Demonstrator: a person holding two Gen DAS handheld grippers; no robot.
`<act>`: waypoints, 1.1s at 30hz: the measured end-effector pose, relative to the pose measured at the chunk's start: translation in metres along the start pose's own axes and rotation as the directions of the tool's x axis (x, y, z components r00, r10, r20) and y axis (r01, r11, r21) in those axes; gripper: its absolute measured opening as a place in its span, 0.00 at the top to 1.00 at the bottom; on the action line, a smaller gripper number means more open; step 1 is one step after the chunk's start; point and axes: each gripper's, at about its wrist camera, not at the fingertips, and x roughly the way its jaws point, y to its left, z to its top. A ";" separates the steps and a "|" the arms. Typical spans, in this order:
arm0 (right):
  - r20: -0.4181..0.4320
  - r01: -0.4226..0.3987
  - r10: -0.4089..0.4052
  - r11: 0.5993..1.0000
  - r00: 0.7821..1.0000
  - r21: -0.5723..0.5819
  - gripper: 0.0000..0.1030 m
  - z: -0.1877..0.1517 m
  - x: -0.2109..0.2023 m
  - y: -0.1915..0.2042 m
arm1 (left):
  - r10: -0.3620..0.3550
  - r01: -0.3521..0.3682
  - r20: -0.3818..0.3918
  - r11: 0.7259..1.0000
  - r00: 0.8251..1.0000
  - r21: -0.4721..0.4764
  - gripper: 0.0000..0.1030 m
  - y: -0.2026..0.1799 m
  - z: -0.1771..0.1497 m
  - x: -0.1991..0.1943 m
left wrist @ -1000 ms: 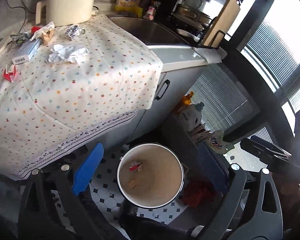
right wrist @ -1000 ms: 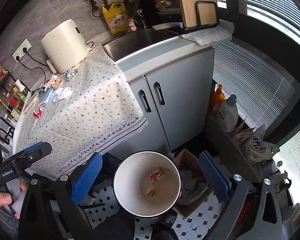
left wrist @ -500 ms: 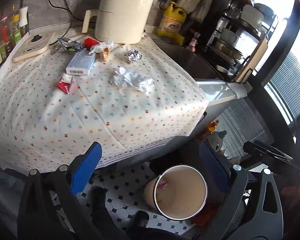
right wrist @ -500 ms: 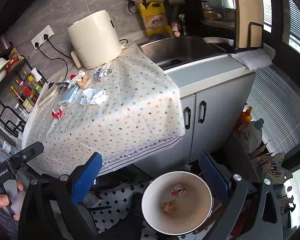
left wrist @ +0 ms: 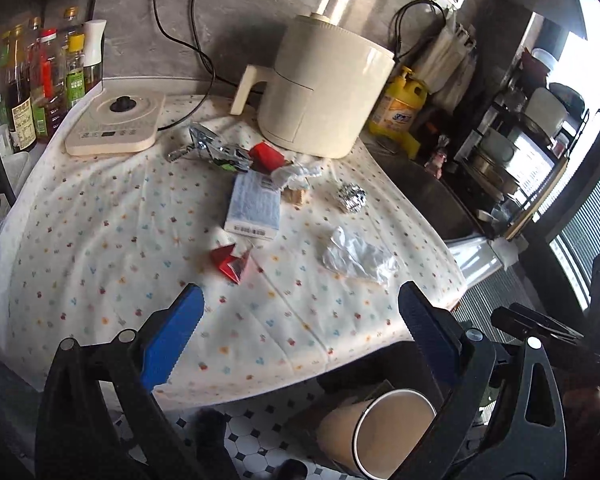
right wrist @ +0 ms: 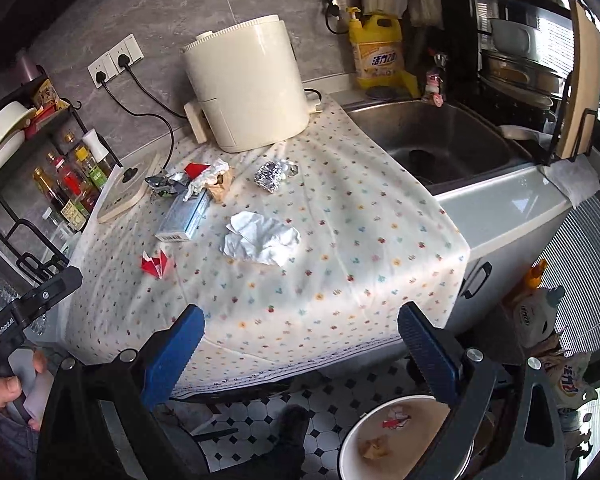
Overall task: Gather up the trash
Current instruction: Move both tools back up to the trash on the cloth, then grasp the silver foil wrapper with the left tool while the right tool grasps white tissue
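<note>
Both views have swung up from the floor since a second ago, so the bin that filled the middle of each picture now sits at the bottom edge and the cloth-covered table (left wrist: 100,240) fills the frame. The left claw (left wrist: 300,344) hangs released over the near edge of the table, its blue pads wide apart with nothing between them. The right claw (right wrist: 300,348) is likewise spread and empty above the cloth's front hem.

The trash lies scattered on the cloth: a crumpled white tissue (right wrist: 260,238) nearest the front, a torn red wrapper (right wrist: 156,266) to its left, a pale blue packet (right wrist: 186,216) behind that, and a foil ball (right wrist: 270,176) farther back. More crumpled scraps cluster at the foot of the cream air fryer (right wrist: 248,84), just beside the packet's far end.

The white trash bin (right wrist: 352,440) stands on the tiled floor below the table's front edge, with a red scrap and a tan scrap inside. A hand (right wrist: 4,392) grips the left claw's handle at the left border of the right wrist view.
</note>
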 end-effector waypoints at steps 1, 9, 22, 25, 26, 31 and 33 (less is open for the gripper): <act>-0.002 0.003 -0.003 1.000 1.000 -0.006 0.08 0.003 0.004 0.006 | -0.001 0.001 0.006 1.000 1.000 -0.007 0.06 0.007 0.006 0.002; -0.025 0.033 -0.032 0.999 0.999 0.024 0.08 0.030 0.048 0.033 | -0.018 0.019 0.016 0.999 1.000 -0.026 0.18 0.057 0.049 0.029; -0.090 0.086 -0.075 0.987 0.993 0.132 0.10 0.054 0.124 0.059 | -0.031 0.032 -0.048 0.999 0.998 0.012 0.37 0.116 0.109 0.092; -0.112 0.109 -0.093 0.984 0.989 0.143 0.10 0.056 0.138 0.063 | -0.028 0.029 -0.058 1.000 0.998 0.010 0.42 0.124 0.122 0.107; -0.117 0.113 -0.096 0.983 0.988 0.146 0.10 0.056 0.142 0.065 | -0.030 0.030 -0.064 1.000 0.998 0.007 0.46 0.127 0.126 0.113; -0.136 0.145 -0.123 0.976 0.983 0.161 0.09 0.062 0.159 0.067 | -0.046 0.047 -0.090 0.999 0.995 0.010 0.51 0.135 0.142 0.140; -0.146 0.160 -0.137 0.973 0.980 0.164 0.09 0.065 0.165 0.068 | -0.051 0.052 -0.100 0.999 0.994 0.012 0.51 0.137 0.148 0.152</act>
